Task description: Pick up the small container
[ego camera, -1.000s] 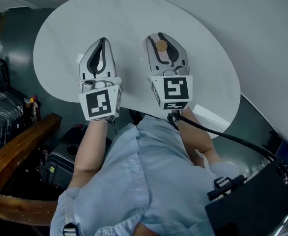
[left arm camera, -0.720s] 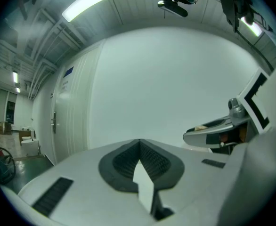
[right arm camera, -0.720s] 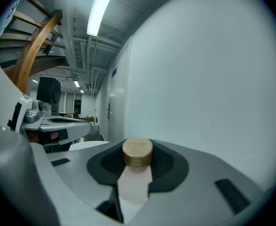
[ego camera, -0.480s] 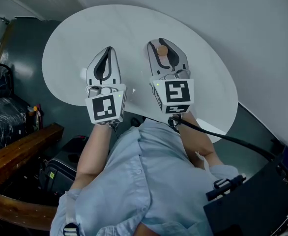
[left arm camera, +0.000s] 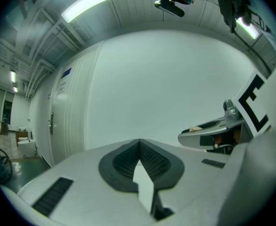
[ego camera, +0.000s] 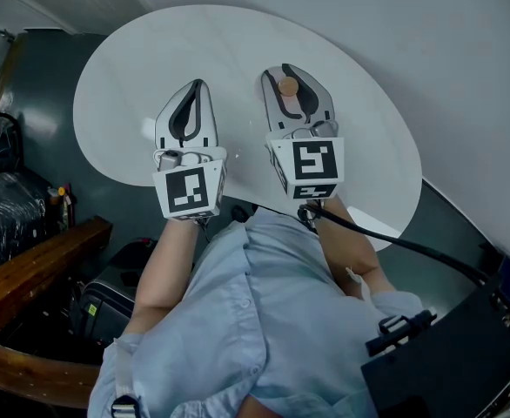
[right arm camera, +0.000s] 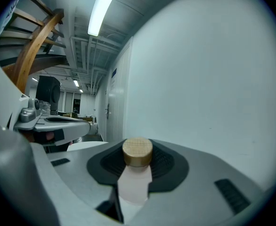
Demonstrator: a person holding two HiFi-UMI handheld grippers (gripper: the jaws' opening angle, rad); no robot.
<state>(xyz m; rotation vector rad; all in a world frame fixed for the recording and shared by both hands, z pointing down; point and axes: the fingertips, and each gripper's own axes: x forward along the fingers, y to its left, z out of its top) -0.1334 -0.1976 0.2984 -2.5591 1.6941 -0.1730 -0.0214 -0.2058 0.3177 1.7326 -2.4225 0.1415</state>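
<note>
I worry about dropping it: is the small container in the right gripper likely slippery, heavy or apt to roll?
Probably light: the small container looks tiny between the right gripper's ribbed pads. Its smooth pale body may slip, though the ribs should help. Its round lid suggests rolling if laid sideways.

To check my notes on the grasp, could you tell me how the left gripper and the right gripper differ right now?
The right gripper is closed on the small container, its tan lid showing between the pads; the left gripper holds nothing. The right gripper's jaws stand apart by the container's width; the left gripper's meet at the tips. Both are side by side over the white table, each with a marker cube.
</note>
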